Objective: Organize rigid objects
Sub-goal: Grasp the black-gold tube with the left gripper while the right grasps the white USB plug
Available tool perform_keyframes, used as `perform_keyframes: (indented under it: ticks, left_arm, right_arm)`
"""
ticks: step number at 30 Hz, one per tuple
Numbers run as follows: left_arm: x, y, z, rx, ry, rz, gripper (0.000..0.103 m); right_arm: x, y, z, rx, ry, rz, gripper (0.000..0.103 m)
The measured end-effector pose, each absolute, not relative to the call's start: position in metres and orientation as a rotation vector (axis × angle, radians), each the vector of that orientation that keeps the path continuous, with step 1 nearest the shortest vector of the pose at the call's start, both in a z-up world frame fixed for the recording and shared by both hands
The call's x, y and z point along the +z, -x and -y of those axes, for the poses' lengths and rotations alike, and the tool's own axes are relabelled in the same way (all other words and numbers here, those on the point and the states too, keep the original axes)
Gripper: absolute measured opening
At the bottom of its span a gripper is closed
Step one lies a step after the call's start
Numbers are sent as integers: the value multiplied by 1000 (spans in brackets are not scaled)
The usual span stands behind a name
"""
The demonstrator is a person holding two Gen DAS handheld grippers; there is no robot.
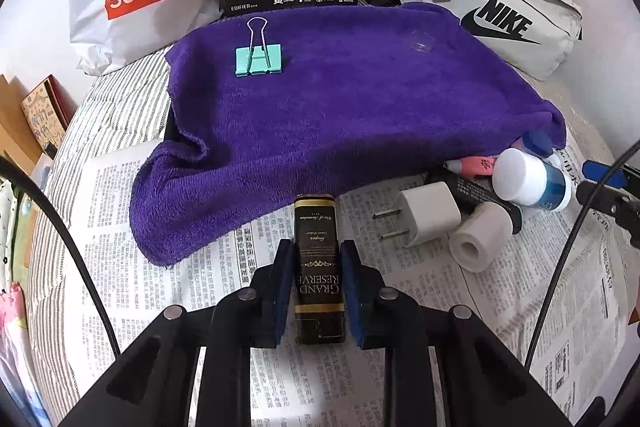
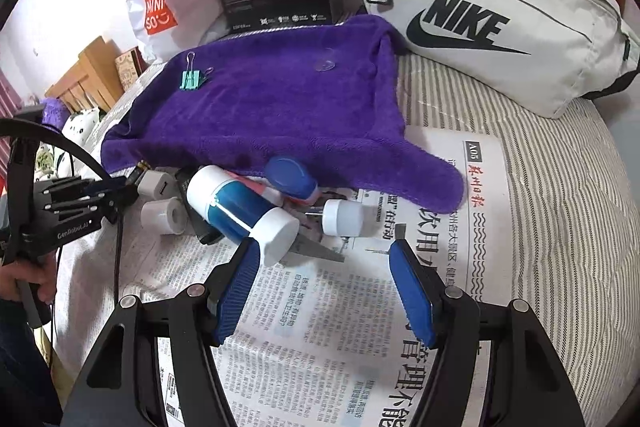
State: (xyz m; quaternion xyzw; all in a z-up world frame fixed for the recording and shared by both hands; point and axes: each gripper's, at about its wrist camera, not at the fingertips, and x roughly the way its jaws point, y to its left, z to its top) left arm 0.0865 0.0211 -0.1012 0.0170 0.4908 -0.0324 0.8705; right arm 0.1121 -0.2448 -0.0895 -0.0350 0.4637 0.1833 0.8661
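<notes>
Clamped mid-length in the left gripper (image 1: 316, 281), the stiff, slick-looking black box (image 1: 319, 267) seemed light, while the right gripper (image 2: 326, 281) gaped empty.

Newspaper (image 2: 320, 307) near the right tongs (image 2: 324, 291) is open to pass, but the bottle pile (image 2: 244, 211) and purple towel (image 2: 272, 107) block farther in.

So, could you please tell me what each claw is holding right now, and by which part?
The left claw grips the dark Grand Reserve box across its long sides, toward the near end. The right claw is open and holds nothing.
</notes>
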Motion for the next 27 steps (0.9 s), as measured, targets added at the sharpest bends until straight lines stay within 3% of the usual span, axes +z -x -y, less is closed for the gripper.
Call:
perform_keyframes:
  ticks: [27]
  left_arm:
    - [-101, -83, -24, -66, -28, -1019, 23]
  right_arm:
    - [-118, -139, 233, 283, 116, -955, 63]
